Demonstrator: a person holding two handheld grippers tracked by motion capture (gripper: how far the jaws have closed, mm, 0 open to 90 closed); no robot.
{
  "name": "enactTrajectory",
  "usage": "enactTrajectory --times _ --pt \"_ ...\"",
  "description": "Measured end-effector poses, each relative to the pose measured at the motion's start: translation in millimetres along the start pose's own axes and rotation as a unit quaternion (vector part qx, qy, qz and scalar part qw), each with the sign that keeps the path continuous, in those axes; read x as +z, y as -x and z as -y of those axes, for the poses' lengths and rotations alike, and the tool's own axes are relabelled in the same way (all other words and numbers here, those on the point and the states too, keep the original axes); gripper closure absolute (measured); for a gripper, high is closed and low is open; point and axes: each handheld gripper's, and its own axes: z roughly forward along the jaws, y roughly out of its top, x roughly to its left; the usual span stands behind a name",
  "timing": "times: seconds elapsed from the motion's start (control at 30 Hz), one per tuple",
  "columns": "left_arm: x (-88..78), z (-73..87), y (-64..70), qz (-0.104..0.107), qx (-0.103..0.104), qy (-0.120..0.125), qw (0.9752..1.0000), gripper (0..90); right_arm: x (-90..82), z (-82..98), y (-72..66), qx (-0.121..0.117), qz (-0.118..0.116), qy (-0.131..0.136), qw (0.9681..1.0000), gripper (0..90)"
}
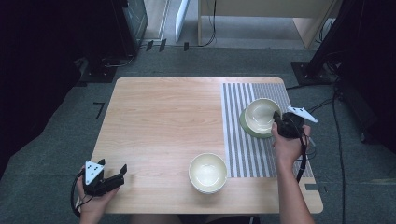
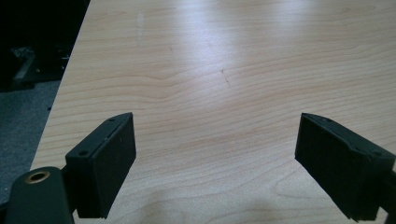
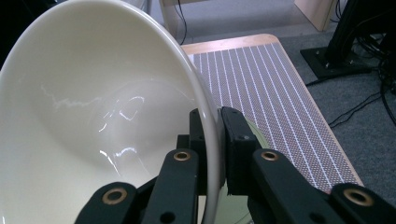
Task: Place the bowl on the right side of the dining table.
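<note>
Clamping tilted bowl [image 1: 260,115] rim over striped mat [image 1: 243,140]: right claw [image 1: 281,122]. Left claw [image 1: 112,173] apart, off mat, over bare desk [image 1: 163,116]. Second bowl [image 1: 208,172] beside mat.

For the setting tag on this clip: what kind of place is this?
Probably a lab or recording workspace, not a kitchen: a bare wooden table on grey carpet, cables trailing across the floor, and dark equipment stands around it.

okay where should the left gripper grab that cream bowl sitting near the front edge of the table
Probably the rim of the cream bowl: it sits upright, thin-walled, mouth open. Bring the open left gripper down on its left side, one jaw inside the wall, one outside.
</note>
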Motion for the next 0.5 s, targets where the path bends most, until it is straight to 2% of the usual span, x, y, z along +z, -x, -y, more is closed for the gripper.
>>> enactTrajectory --times 0.37,0.5 --pt "-0.1 0.2 0.3 0.0 0.001 0.001 1.0 12.4 18.6 -3.2 3.8 0.005 0.014 -0.027 0.9995 84.6" --pt "0.0 0.2 0.3 0.0 0.001 0.001 1.0 12.4 25.2 -3.6 5.3 0.017 0.015 -0.04 0.9989 84.6"
